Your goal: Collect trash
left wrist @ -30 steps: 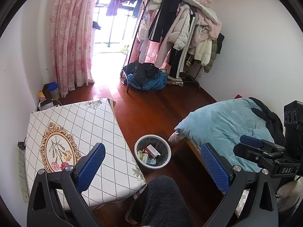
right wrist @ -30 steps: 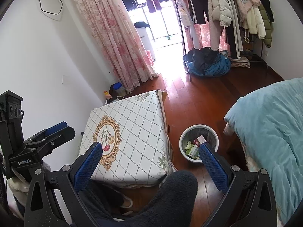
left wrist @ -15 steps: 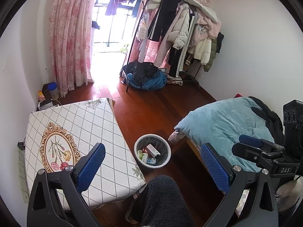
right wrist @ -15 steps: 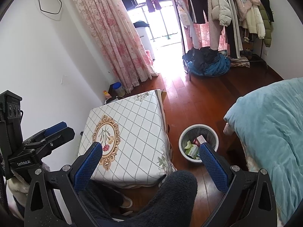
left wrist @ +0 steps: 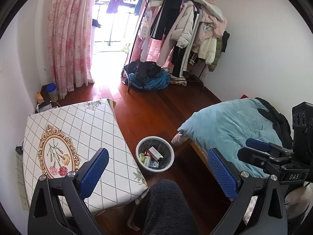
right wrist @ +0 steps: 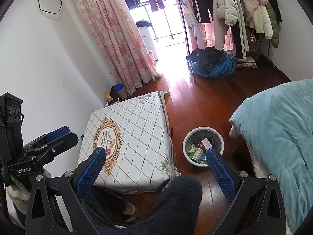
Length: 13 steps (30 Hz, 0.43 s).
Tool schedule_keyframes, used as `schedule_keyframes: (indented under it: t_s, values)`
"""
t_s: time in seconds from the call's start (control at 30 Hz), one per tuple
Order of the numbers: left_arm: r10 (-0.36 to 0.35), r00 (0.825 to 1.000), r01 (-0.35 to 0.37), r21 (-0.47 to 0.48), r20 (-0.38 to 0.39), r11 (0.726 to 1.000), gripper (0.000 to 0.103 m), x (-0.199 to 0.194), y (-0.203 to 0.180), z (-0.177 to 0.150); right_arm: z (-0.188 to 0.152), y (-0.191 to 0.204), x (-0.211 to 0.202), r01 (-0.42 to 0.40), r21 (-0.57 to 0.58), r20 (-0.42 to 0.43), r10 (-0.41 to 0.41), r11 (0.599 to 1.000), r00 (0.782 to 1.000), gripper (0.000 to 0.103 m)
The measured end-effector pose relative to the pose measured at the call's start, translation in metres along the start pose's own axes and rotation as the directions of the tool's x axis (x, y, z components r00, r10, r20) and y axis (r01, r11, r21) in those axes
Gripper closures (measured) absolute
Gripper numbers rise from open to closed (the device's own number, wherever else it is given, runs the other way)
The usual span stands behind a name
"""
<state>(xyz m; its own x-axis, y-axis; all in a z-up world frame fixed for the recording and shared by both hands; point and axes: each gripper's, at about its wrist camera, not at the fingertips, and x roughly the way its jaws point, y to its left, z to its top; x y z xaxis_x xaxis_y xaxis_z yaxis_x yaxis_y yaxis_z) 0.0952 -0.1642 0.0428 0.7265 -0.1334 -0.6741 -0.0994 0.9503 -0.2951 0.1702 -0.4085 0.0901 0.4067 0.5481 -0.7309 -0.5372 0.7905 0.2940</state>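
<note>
Left hand-held gripper: we log it released, blue pads spread wide, nothing between them; it hangs above the floor with the bin in its gap. Right hand-held gripper: likewise released and empty, its right pad overlapping the bin's near rim in the right wrist view. Each gripper shows at the edge of the other's view, the right one over the bed, the left one by the white wall.

Bin: round, grey-rimmed, dark liner, standing on the wooden floor between tabletop and bed.

Trash: we count it inside the bin: a white-and-red box, a green-and-white carton, a blue-and-white pack, a pale green scrap.

Tabletop: left of the bin, covered with a white diamond-grid cloth bearing a gold oval floral medallion; we see no items on it.

Bed: right of the bin, teal blanket, dark garment at its far side.

Knee: a person's leg in dark fleece, at the bottom centre, just near of the bin.

Beyond: pink floral curtain, clothes rack hung with coats, a dark and blue heap at its foot, jars in the corner.
</note>
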Motion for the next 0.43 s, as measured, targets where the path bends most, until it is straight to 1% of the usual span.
schedule_keyframes:
  t_s: [0.43]
  values:
    - [-0.026, 1.000, 0.026, 0.010, -0.003, 1.000, 0.000, 0.0020, -0.0040, 0.0032, -0.0052, -0.0063, -0.0038, 0.016, 0.012, 0.003, -0.016, 1.000, 1.000, 0.000]
